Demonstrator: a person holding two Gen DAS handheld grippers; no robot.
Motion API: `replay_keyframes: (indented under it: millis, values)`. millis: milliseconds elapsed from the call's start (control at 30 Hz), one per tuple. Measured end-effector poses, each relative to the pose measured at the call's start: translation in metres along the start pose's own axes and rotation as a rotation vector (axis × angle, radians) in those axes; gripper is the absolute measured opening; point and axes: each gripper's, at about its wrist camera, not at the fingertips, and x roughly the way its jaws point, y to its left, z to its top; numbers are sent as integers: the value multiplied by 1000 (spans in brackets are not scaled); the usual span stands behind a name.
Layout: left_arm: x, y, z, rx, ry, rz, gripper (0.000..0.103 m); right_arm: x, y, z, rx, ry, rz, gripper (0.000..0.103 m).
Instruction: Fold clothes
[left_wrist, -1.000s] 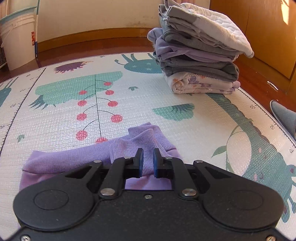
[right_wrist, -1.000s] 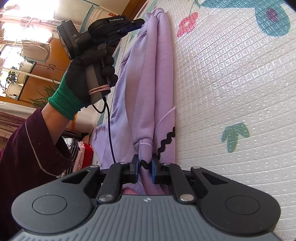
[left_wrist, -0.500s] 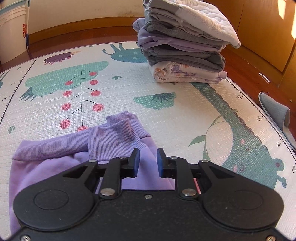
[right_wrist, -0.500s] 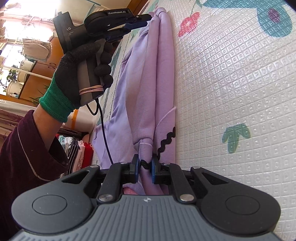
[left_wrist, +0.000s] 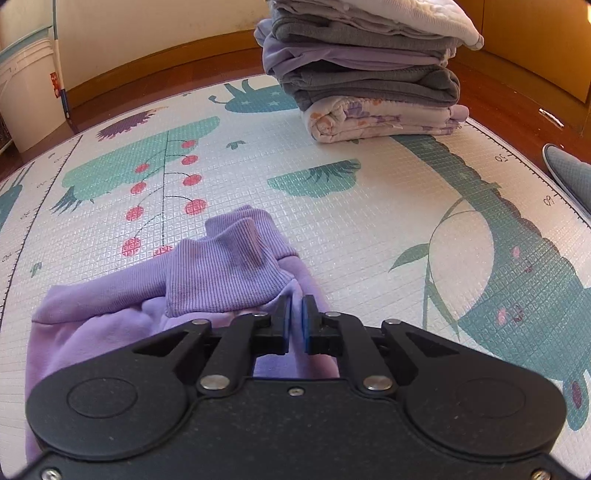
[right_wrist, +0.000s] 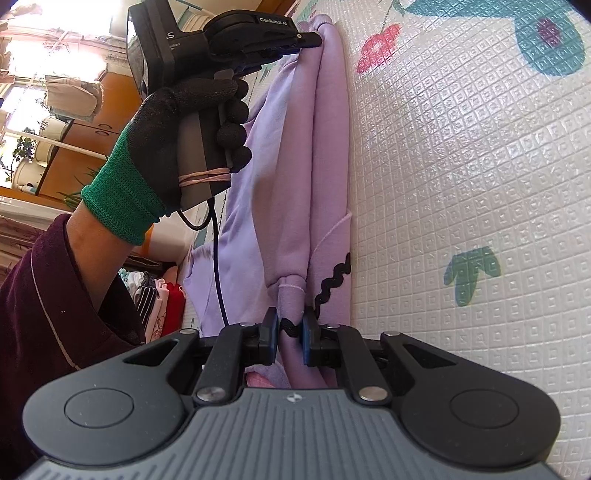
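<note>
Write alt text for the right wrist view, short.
The right gripper is shut on a folded edge of a lilac garment with black wavy trim, lying on a patterned play mat. At upper left a gloved hand holds the left gripper at the garment's far end.

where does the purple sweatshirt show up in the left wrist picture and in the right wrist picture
Left wrist: purple sweatshirt lies lower left, ribbed cuff on top, running under the left claw.
Right wrist: it runs up the centre, from the right claw upward.
Shared landmark: the patterned play mat.
</note>
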Motion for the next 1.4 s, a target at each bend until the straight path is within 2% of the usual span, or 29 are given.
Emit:
replay_keyframes:
  millis: [33,100,167,200,400,500,567,600,667,767,867,1000,1067,1100,1133,1167,1267,1333,1400]
  values:
    - [1,2,0,-5,3,-12,8,0,1,0,-1,-3,-3,12]
    - [-15,15,4,-63,-43,-60,9,-3,3,-2,-1,-17,-13,12]
    - [-30,27,6,-107,-82,-92,9,-11,12,-6,-49,-45,-41,17]
    - [-29,30,6,-99,-81,-91,9,-16,19,-8,-96,-57,-60,20]
    - [-17,42,10,-23,-65,-94,9,-51,66,-15,-461,-159,-152,20]
    - [-7,44,12,-22,-47,-119,9,-34,81,-6,-618,-192,-188,20]
    - [1,43,13,-22,-27,-140,9,-16,87,2,-687,-173,-193,20]
    - [6,40,13,-11,-16,-148,9,-5,84,7,-689,-139,-206,20]
    - [14,31,11,35,-3,-141,9,17,61,11,-595,-26,-255,21]
    - [18,31,12,37,-3,-148,9,12,41,3,-555,-56,-210,18]
    - [11,36,14,50,1,-156,9,12,43,5,-520,-49,-218,18]
    - [-14,48,12,-54,-53,-204,9,11,41,3,-515,-45,-211,18]
    - [1,41,9,-38,4,-172,9,12,40,5,-502,-46,-210,18]
    - [12,35,7,1,34,-152,9,13,41,5,-509,-46,-213,18]
    - [14,33,9,27,27,-155,9,13,42,4,-513,-46,-217,18]
    - [12,34,17,38,64,-160,9,14,43,4,-513,-42,-221,18]
    - [-18,48,40,125,81,-157,14,14,47,5,-509,-26,-235,18]
    - [-39,61,42,222,147,-146,21,10,51,6,-508,-23,-241,21]
    - [-65,73,33,354,241,-142,22,4,56,4,-514,-30,-234,27]
